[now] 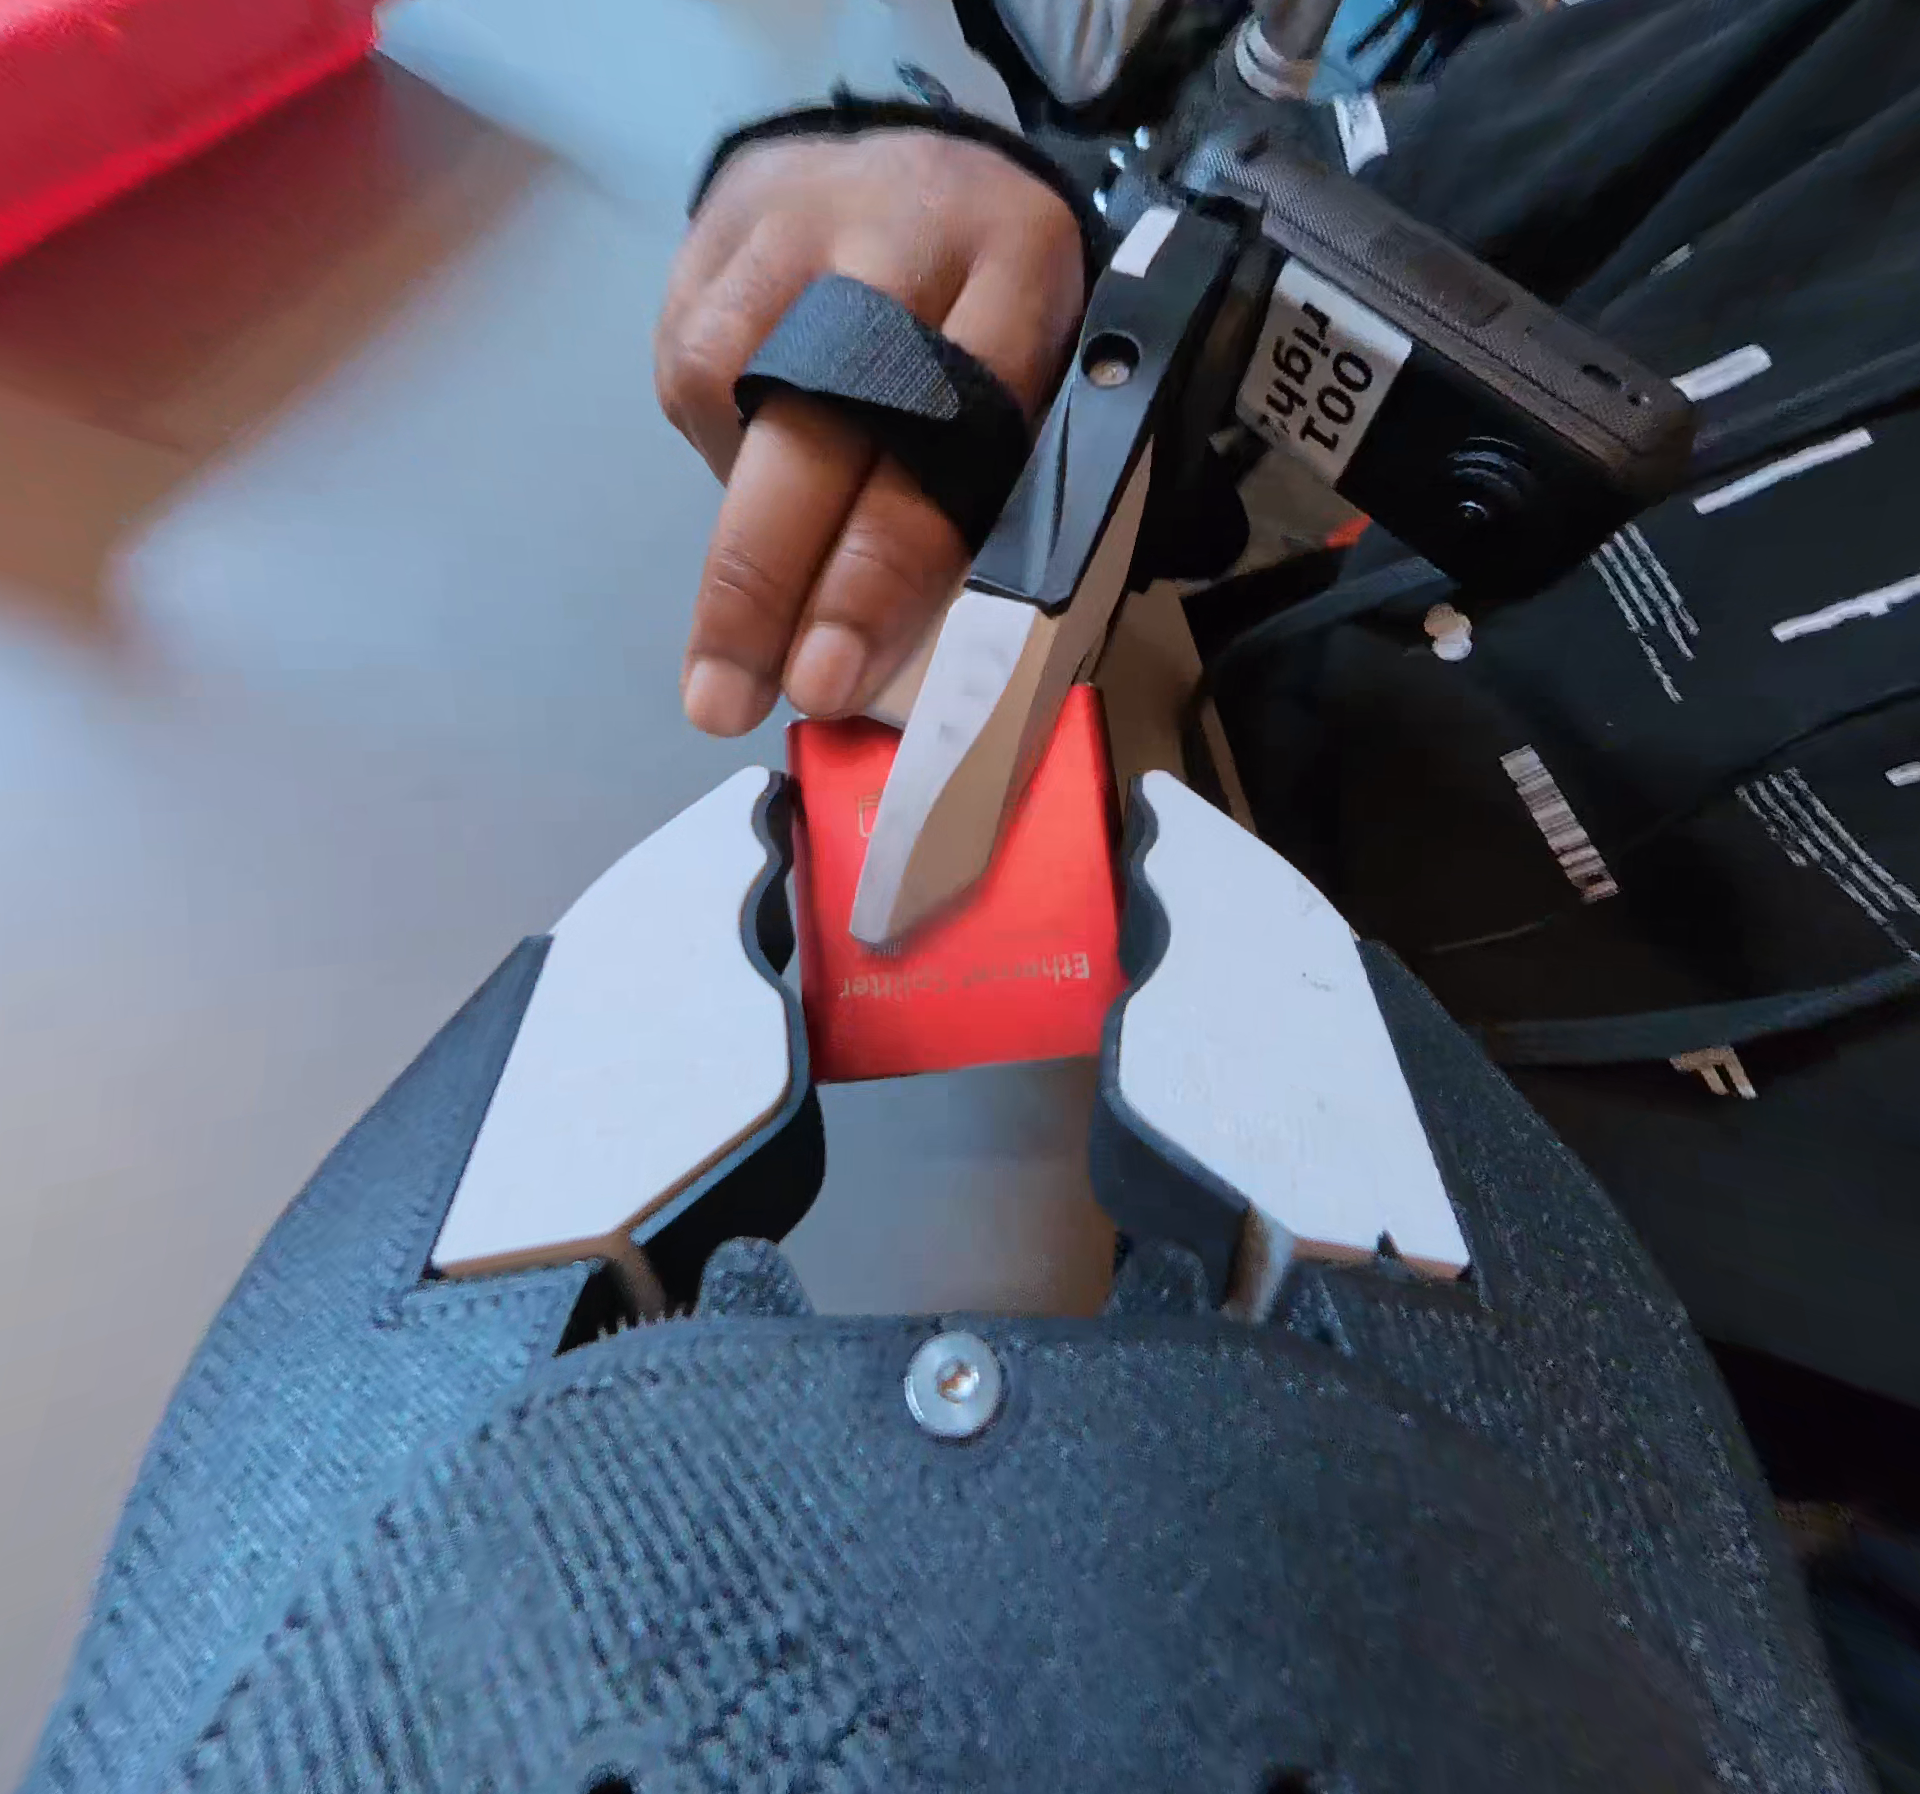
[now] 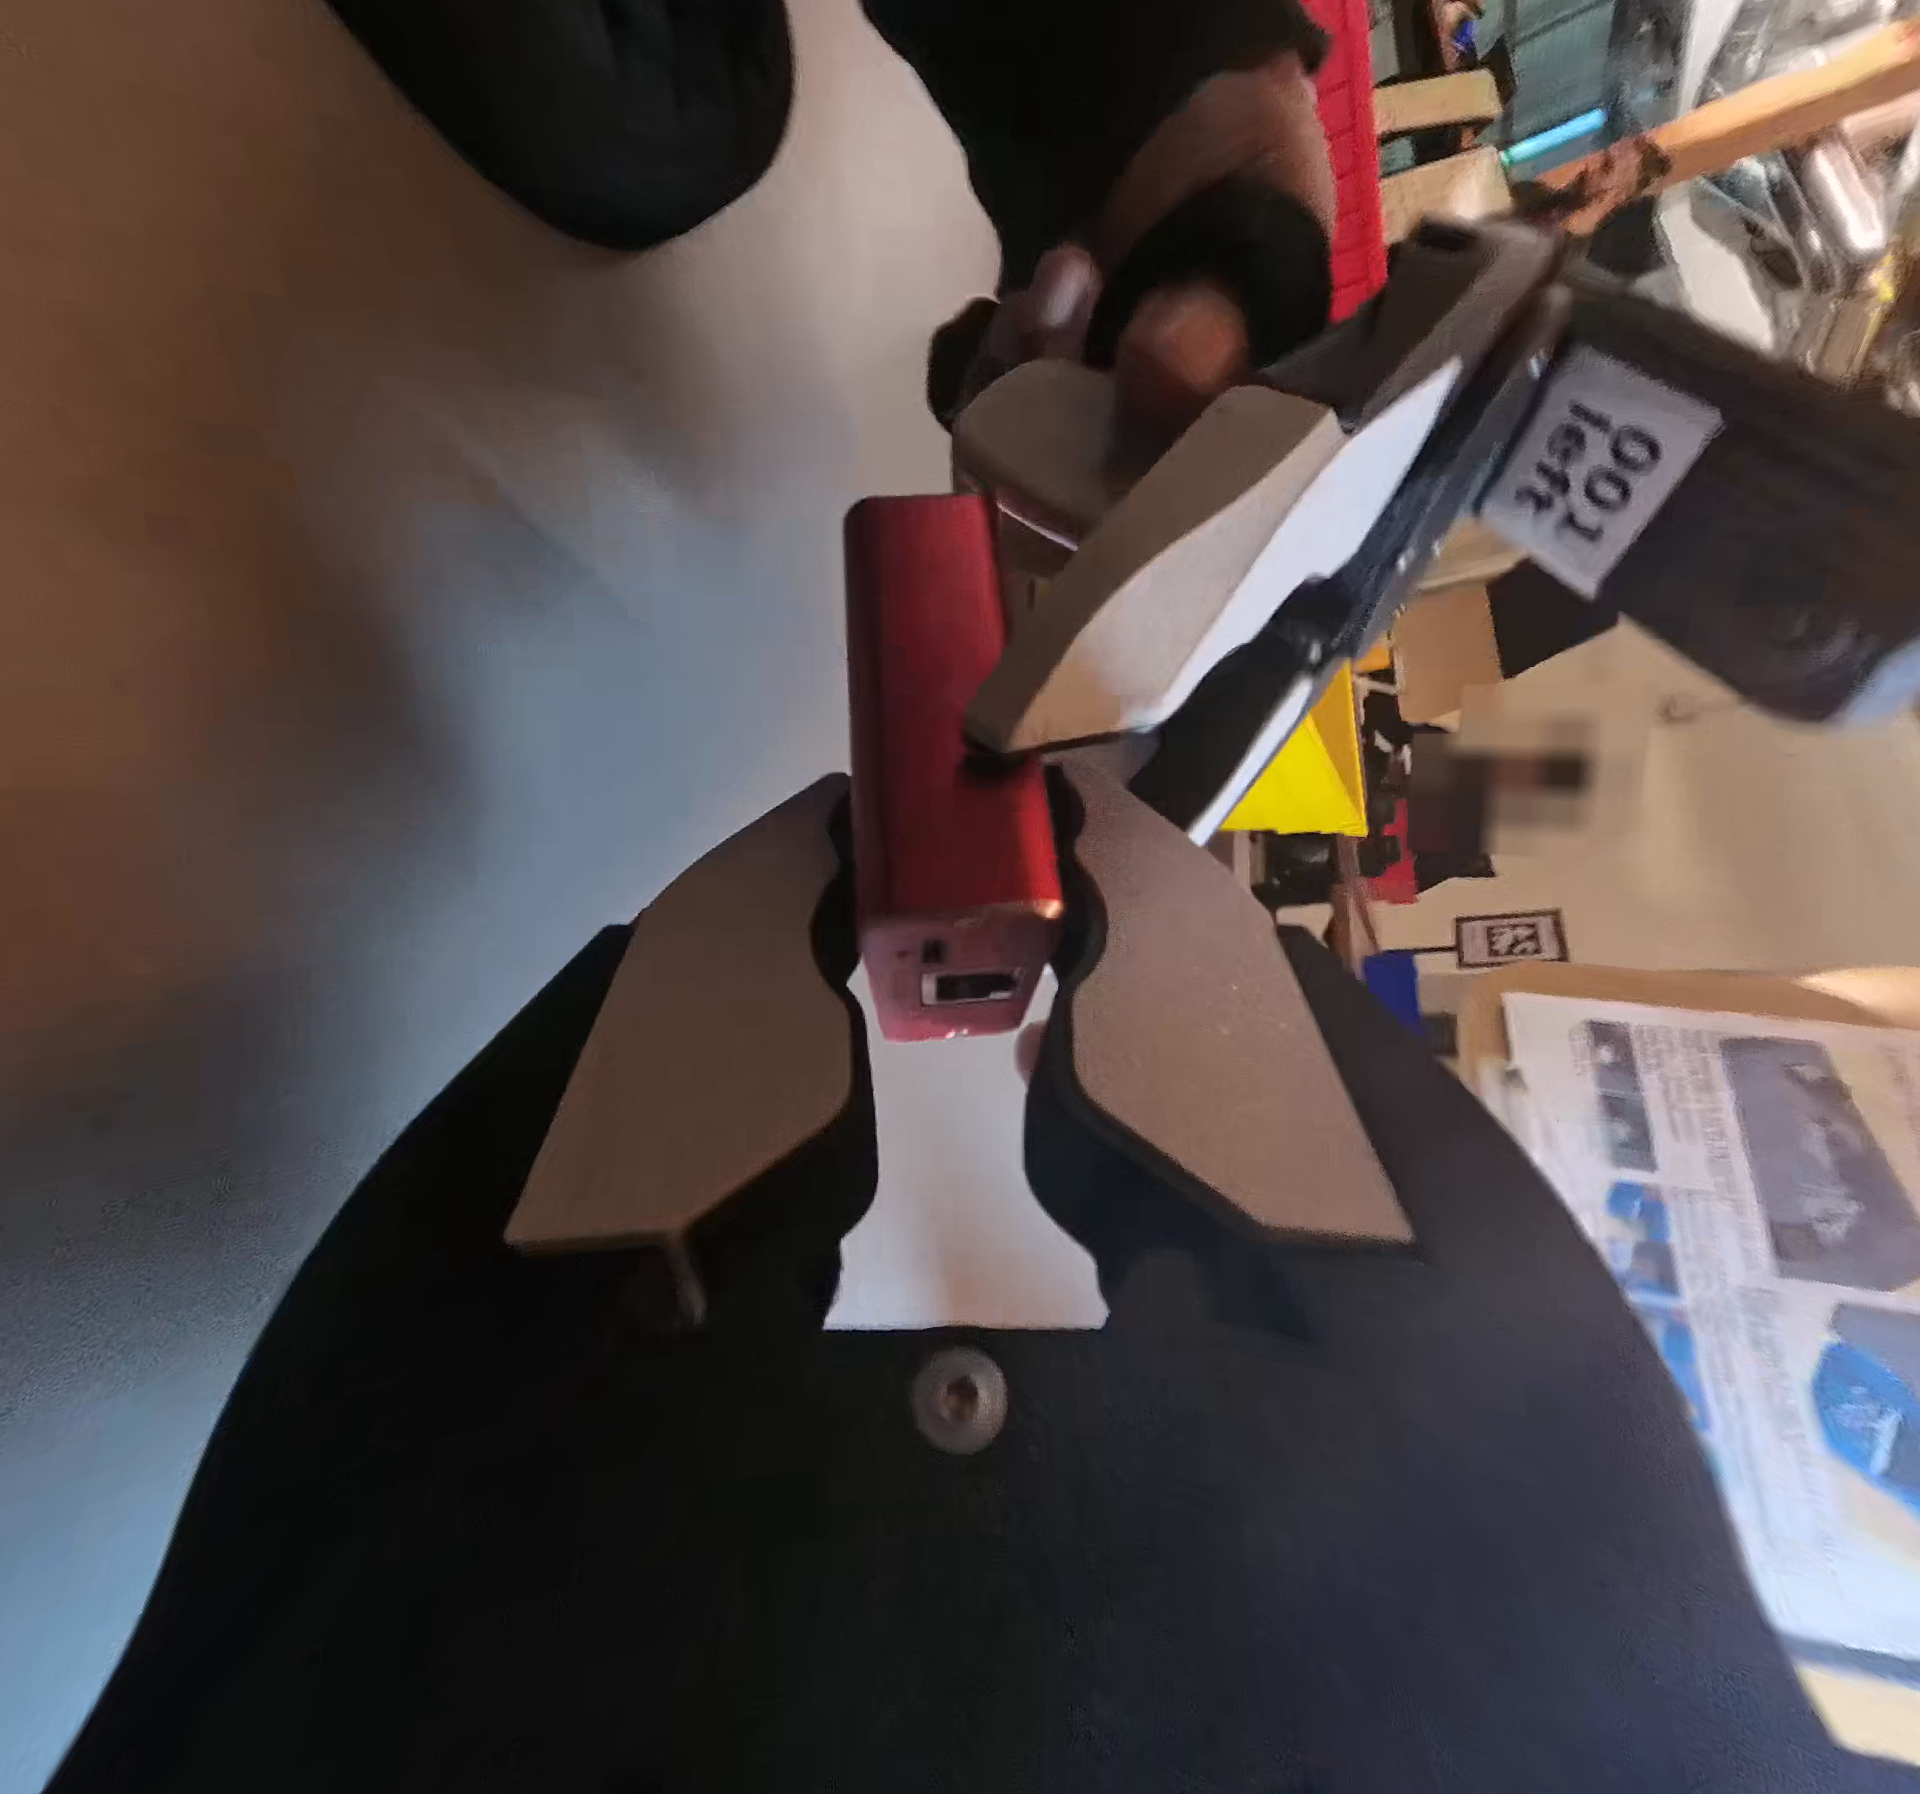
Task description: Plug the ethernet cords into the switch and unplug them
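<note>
The switch [image 1: 987, 1006] is a small red metal box held in the air over the table. In the left wrist view, my left gripper [image 1: 956, 809] is shut on its two side faces. One finger of my right gripper [image 1: 966, 778] lies across its top face. In the right wrist view, my right gripper [image 2: 945, 809] is shut on the near end of the switch [image 2: 925, 653], clamping its broad faces. A port [image 2: 971, 988] on that end faces the camera and is empty. The left gripper's fingers [image 2: 1143, 601] hold the switch farther up. No cord shows in either view.
A pale table [image 1: 312, 809] lies below. A red bin [image 1: 156, 30] stands at the far left. The person's dark jacket [image 1: 1558, 861] and right hand [image 1: 831, 394] are close behind the switch. Printed papers [image 2: 1714, 1225] and a yellow box [image 2: 1309, 778] lie to the right. Both grippers' tips are close together, under 4 cm apart.
</note>
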A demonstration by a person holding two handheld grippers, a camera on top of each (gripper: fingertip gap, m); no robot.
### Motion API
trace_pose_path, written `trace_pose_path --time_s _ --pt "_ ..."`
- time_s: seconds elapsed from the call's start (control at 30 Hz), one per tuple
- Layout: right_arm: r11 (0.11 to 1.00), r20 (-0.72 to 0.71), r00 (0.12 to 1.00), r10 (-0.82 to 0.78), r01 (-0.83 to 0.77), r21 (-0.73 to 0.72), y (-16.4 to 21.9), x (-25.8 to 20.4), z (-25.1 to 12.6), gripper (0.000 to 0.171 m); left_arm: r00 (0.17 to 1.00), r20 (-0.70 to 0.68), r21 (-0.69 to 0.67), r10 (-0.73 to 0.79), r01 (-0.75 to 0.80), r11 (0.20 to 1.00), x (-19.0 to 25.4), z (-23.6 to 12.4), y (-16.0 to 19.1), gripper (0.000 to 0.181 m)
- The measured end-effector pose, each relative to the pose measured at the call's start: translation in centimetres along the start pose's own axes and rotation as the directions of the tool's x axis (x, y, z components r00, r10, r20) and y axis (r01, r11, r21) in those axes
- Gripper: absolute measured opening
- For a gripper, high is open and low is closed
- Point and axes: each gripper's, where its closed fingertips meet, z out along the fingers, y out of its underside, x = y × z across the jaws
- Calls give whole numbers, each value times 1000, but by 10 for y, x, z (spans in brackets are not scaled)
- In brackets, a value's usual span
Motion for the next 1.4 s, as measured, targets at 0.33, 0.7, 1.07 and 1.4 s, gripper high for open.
trace_pose_path --time_s 0.33,0.7,1.07,1.4 --pt "903 -28 913 407 -407 -140 55 15 -6 29 834 477 -83 278 -273 959 -37 -22 -16 55" --pt "745 103 738 667 -666 -48 43 17 -19 34 828 457 -92 325 -319 943 -43 -6 -8 30" --pt "759 36 760 649 -650 46 41 40 -36 48 831 474 -92 292 -284 955 -45 -17 -8 28" --pt "875 117 873 473 -449 -183 51 0 -22 31 749 502 -266 431 -341 902 -48 0 4 28"
